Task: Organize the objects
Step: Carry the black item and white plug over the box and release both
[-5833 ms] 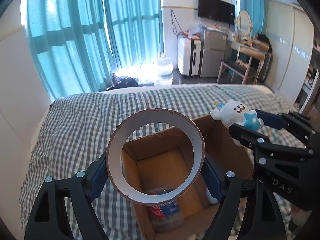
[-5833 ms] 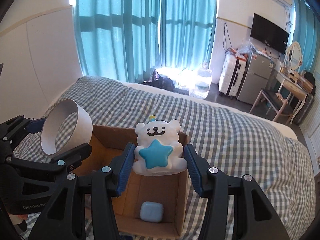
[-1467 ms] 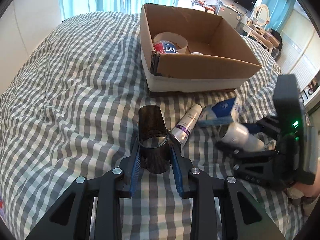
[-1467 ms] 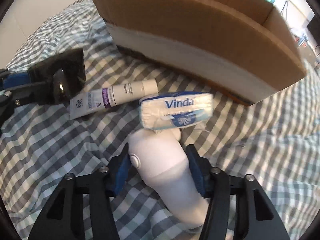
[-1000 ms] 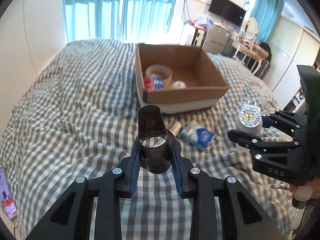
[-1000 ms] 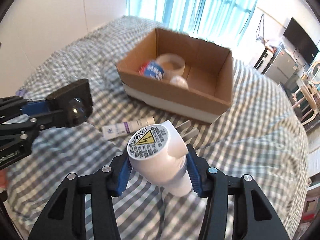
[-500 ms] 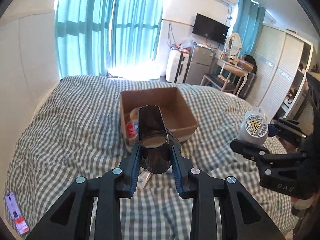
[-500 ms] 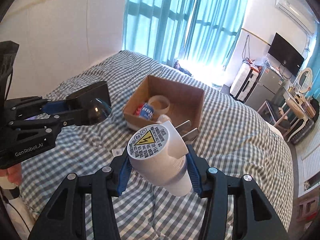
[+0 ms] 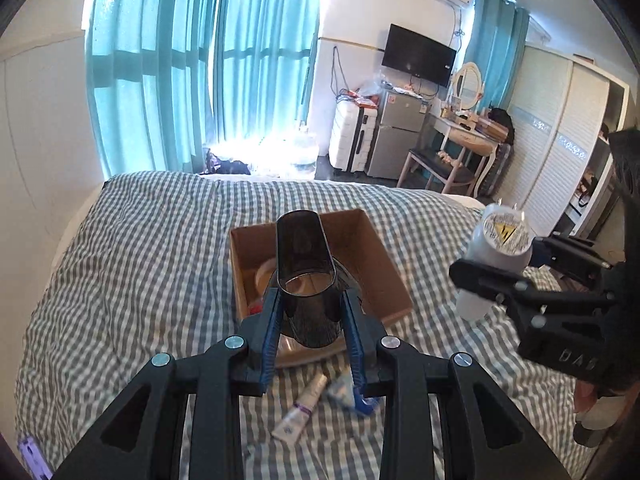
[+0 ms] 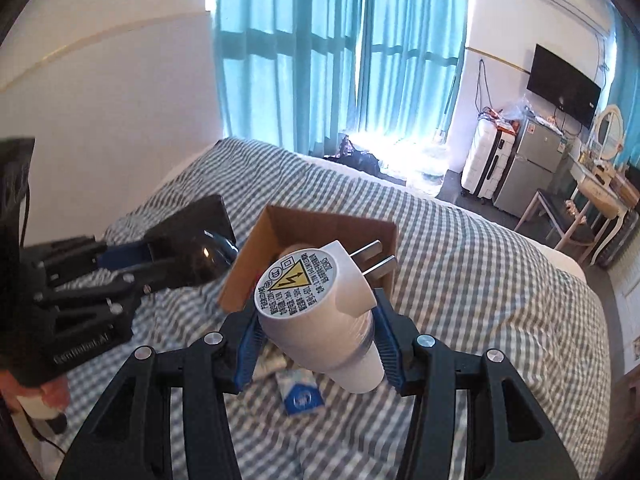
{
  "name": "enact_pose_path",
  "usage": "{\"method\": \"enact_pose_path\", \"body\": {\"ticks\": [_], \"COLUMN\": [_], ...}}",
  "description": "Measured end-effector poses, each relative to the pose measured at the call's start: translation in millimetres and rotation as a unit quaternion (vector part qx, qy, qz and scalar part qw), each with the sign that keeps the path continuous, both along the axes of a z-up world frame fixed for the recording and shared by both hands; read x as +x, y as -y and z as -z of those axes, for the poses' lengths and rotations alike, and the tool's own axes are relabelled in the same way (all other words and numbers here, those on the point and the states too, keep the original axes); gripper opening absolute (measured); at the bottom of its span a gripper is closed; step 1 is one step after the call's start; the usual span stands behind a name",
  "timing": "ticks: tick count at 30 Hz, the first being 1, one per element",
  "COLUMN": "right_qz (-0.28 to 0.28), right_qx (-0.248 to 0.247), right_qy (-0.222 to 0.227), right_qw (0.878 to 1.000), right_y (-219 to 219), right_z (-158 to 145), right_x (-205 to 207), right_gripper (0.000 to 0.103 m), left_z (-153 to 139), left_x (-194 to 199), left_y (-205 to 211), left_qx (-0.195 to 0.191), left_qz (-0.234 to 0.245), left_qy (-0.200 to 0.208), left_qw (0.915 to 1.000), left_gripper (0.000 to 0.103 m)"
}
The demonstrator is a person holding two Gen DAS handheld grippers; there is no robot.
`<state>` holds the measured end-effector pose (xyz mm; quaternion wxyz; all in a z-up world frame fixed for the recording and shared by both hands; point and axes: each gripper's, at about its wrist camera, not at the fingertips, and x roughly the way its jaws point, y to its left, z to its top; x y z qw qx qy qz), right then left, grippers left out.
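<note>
Checked bedding fills both views, a teal-curtained window behind it. My left gripper [image 9: 312,320] is clamped on a smoky dark plastic nozzle [image 9: 306,276], held high over the bed [image 9: 140,264]; my right gripper [image 10: 316,340] is closed around a white plug-in device [image 10: 316,296], prongs pointing up and away. Beyond both sits the open cardboard box [image 9: 360,232], with a roll inside. On the bedding nearer me, outside the box, lie a small tube [image 9: 300,412] and a blue-and-white tissue pack [image 10: 300,392], yet to be boxed. My worry: the device's smooth round body could slip through the pads, and the two rigs, close together, could knock as both go for the box
</note>
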<state>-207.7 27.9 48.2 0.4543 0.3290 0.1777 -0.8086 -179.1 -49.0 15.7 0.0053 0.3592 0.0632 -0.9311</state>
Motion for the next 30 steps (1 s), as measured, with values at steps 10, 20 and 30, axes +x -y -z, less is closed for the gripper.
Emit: {"method": "enact_pose_path", "body": {"ticks": [10,20,30], "right_qz": [0.033,0.044,0.048], "right_qx": [0.008,0.039,0.057], "right_qy": [0.054,0.107,0.115], "right_qw": [0.998,0.993,0.991], "right_y": [51.4,81.9,106.3], "right_z": [42.9,120.8,156.9], "right_x": [-74.0,-112.7,-134.5], "right_gripper": [0.05,0.05,0.05], "left_z": [41.8,106.5,142.7], "left_x": [-74.7,-130.4,-164.1], "left_y": [14.2,12.7,16.7], "left_qx": [-0.005,0.003,0.015], "left_qz": [0.0,0.023,0.03], "left_qy": [0.037,0.076,0.089], "left_qw": [0.9993,0.9968,0.9954], "left_gripper": [0.03,0.03,0.03]}}
